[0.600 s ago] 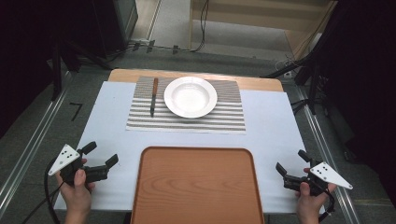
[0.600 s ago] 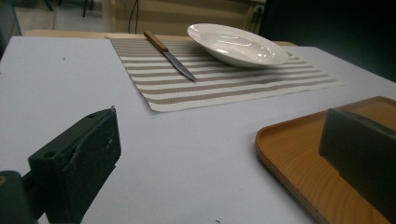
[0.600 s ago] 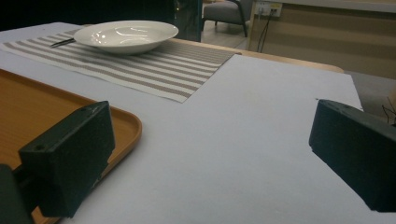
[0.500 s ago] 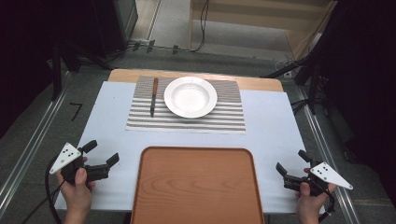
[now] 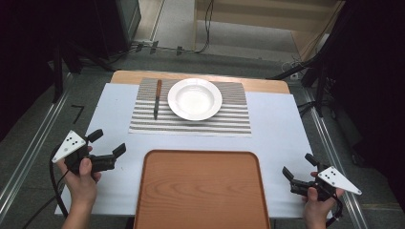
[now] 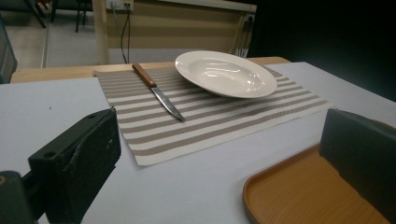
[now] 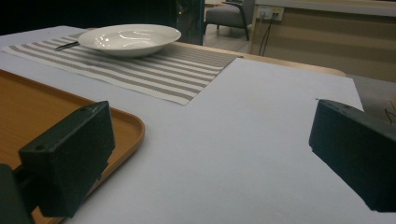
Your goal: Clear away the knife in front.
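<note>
A white deep plate point(image 5: 195, 98) point(image 6: 225, 73) point(image 7: 129, 39) sits on a grey-striped placemat point(image 5: 191, 119) point(image 6: 205, 116) at the far middle of the table. A wooden-handled knife point(image 5: 156, 98) point(image 6: 158, 91) lies on the mat just left of the plate. An empty wooden tray point(image 5: 202, 191) point(image 6: 308, 196) point(image 7: 32, 116) lies at the near middle. My left gripper point(image 5: 110, 142) point(image 6: 219, 135) is open just left of the tray, holding nothing. My right gripper point(image 5: 297, 164) point(image 7: 212, 121) is open to the tray's right, near the table's corner, also holding nothing.
The table has a pale sheet point(image 5: 277, 129) over a wooden top, with bare sheet on both sides of the mat. Metal rails point(image 5: 334, 152) run along the table's left and right sides. Cables and furniture stand beyond the far edge.
My left gripper has moved a little forward, away from the near edge. The right gripper, plate, knife and tray have stayed put.
</note>
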A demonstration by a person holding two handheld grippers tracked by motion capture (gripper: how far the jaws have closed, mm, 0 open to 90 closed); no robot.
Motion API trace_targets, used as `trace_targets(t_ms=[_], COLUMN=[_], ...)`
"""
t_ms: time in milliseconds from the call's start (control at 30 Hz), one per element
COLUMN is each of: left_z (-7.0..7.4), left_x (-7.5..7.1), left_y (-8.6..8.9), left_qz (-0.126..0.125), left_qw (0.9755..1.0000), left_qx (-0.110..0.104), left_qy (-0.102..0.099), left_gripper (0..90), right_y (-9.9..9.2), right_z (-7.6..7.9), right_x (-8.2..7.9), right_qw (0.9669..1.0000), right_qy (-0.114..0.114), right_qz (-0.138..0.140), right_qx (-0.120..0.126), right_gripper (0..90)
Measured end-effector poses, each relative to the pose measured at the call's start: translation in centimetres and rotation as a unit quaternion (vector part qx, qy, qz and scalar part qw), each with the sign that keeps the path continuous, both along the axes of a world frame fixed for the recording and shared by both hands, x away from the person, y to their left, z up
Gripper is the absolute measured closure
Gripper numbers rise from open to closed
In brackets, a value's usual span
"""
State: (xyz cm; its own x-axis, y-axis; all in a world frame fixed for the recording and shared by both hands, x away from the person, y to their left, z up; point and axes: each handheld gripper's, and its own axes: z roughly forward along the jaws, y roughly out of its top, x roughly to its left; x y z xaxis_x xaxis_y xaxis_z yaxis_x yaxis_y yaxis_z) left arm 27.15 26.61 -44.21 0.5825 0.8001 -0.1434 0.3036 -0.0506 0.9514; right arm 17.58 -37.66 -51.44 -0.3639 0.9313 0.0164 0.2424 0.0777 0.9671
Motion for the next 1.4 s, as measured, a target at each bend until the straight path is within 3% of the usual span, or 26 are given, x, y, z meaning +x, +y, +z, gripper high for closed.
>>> trace_targets(t_ms=[667,1033,1400], left_z=[1.8,2.8,3.1], left_x=[3.6,6.2,9.3], left_y=[-2.4,-3.8,-4.8], left_qz=[-0.015,-0.025,-0.026], left_qw=[0.9999,0.9996,0.9995], left_qx=[0.004,0.012,0.000], left_qy=[-0.004,0.001,0.015], left_gripper=[0.0,0.0,0.0], right_y=[0.0,0.0,0.0], right_z=[0.0,0.0,-0.1], right_x=[-0.1,0.0,0.0], right_qw=[1.0000,1.0000,1.0000], right_qy=[-0.004,-0.004,-0.005], right_qz=[-0.002,-0.001,-0.001], right_qx=[0.004,0.000,0.002], right_gripper=[0.0,0.0,0.0])
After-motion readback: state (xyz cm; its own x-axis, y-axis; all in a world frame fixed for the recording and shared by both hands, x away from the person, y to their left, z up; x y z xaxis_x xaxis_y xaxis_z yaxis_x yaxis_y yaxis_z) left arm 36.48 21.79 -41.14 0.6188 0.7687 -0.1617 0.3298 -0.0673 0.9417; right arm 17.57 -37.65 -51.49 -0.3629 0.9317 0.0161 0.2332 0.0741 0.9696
